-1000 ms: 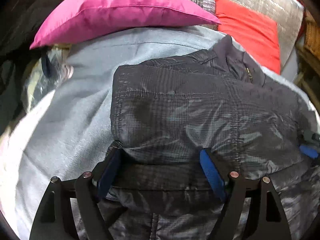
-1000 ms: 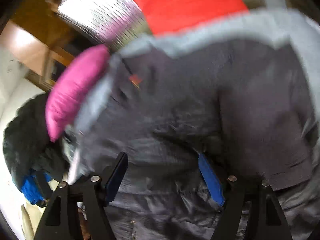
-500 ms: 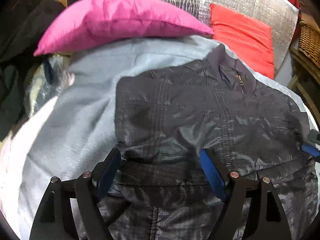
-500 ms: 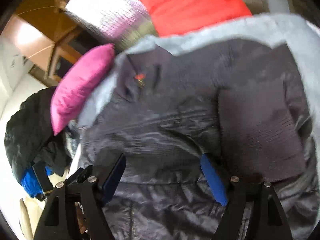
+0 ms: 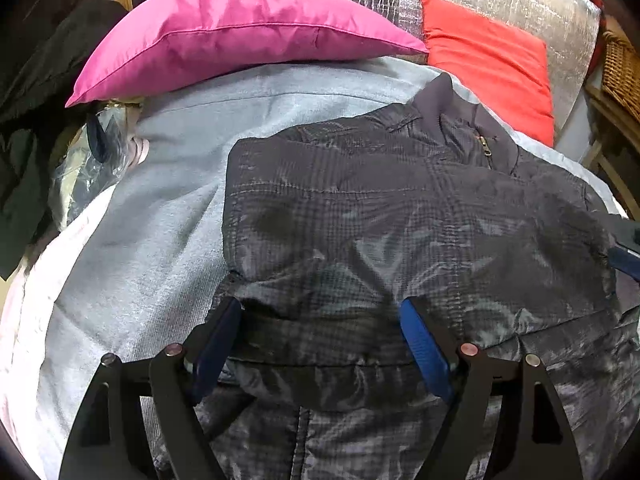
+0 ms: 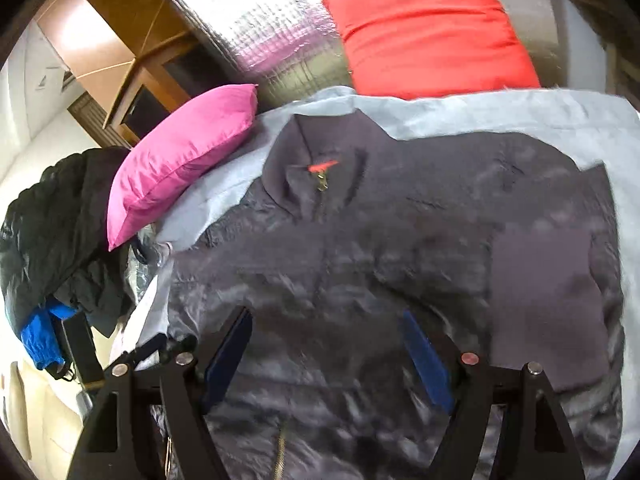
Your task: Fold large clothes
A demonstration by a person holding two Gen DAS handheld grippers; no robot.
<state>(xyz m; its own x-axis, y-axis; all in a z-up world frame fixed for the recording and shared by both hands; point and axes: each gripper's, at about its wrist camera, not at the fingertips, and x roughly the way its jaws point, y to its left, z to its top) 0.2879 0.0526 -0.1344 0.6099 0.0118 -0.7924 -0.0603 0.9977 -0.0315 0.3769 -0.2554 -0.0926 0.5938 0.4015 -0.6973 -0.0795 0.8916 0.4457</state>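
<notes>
Right gripper (image 6: 326, 344) blurs jacket (image 6: 380, 248) beneath.

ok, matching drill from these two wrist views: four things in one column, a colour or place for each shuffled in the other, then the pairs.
Things:
1. jacket
2. pillow
3. cushion
4. blanket

Descriptions:
A. red, against the silver backing
B. pale blue-grey, spread under the dark garment
C. dark grey, zip collar, lying flat
D. magenta, at the far left edge of the spread

Pairs: 1-C, 2-D, 3-A, 4-B
</notes>
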